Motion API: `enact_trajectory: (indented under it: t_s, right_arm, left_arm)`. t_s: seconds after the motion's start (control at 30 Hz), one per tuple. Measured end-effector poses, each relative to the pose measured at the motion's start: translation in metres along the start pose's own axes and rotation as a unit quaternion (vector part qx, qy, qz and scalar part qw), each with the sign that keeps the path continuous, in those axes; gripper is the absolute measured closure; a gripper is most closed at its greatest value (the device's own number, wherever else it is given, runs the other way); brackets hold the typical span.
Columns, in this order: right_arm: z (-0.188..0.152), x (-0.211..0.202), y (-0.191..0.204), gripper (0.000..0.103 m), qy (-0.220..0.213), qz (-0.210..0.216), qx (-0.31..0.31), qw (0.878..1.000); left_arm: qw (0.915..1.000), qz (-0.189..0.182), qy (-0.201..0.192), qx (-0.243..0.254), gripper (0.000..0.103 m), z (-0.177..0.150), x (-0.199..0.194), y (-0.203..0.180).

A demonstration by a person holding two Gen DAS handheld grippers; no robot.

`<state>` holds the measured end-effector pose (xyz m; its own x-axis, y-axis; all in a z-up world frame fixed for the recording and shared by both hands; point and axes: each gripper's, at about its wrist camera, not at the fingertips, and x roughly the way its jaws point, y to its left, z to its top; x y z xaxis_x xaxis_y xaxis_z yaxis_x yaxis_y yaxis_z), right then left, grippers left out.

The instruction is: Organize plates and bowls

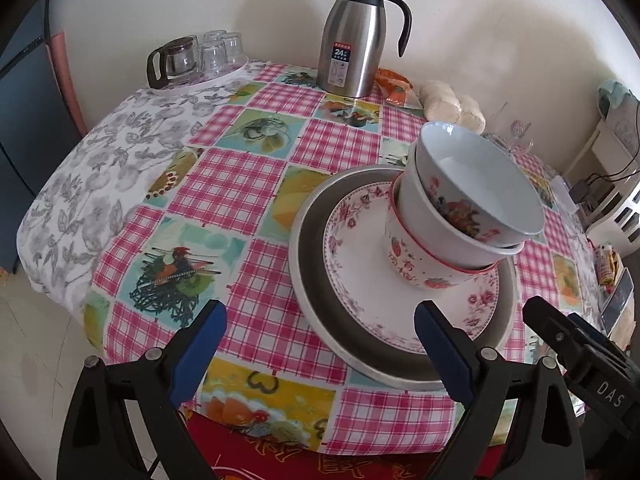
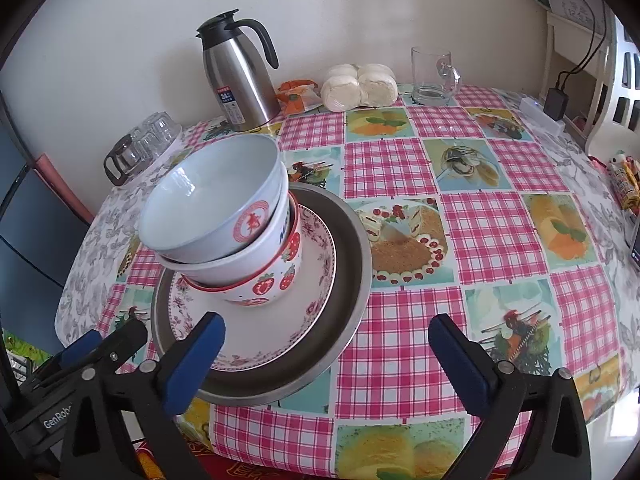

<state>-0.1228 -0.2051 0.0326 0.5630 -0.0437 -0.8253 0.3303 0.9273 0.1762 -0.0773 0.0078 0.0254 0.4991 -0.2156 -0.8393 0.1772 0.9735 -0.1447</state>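
A round metal tray [image 1: 310, 280] [image 2: 352, 280] sits near the table's front edge. On it lies a floral plate [image 1: 360, 280] [image 2: 316, 280]. On the plate stands a strawberry bowl [image 1: 416, 268] [image 2: 276, 284] with two white bowls nested in it, the top one [image 1: 480, 184] [image 2: 208, 200] tilted. My left gripper [image 1: 320, 340] is open and empty just in front of the tray's left side. My right gripper [image 2: 326, 344] is open and empty just in front of the tray's right side. Each gripper shows at the edge of the other's view.
A steel thermos jug [image 1: 356, 40] [image 2: 240, 76] stands at the back by the wall. A tray of glasses with a glass pot [image 1: 196, 60] [image 2: 140, 144] is at the back left. Steamed buns [image 2: 360, 84], a snack packet [image 2: 296, 96] and a glass mug [image 2: 434, 76] are at the back right.
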Motion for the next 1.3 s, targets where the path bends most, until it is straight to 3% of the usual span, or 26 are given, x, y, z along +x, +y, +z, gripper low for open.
enact_trajectory:
  t_s: [0.53, 1.3]
  right_arm:
    - [-0.004, 0.003, -0.008, 0.000, 0.013, -0.011, 0.010, 1.000]
    - [-0.005, 0.009, -0.012, 0.000, 0.029, -0.022, 0.007, 0.999]
  left_arm:
    - [0.9992, 0.037, -0.006, 0.014, 0.008, -0.001, -0.004, -0.003]
    - [0.9990, 0.043, -0.002, 0.012, 0.008, -0.001, -0.003, -0.003]
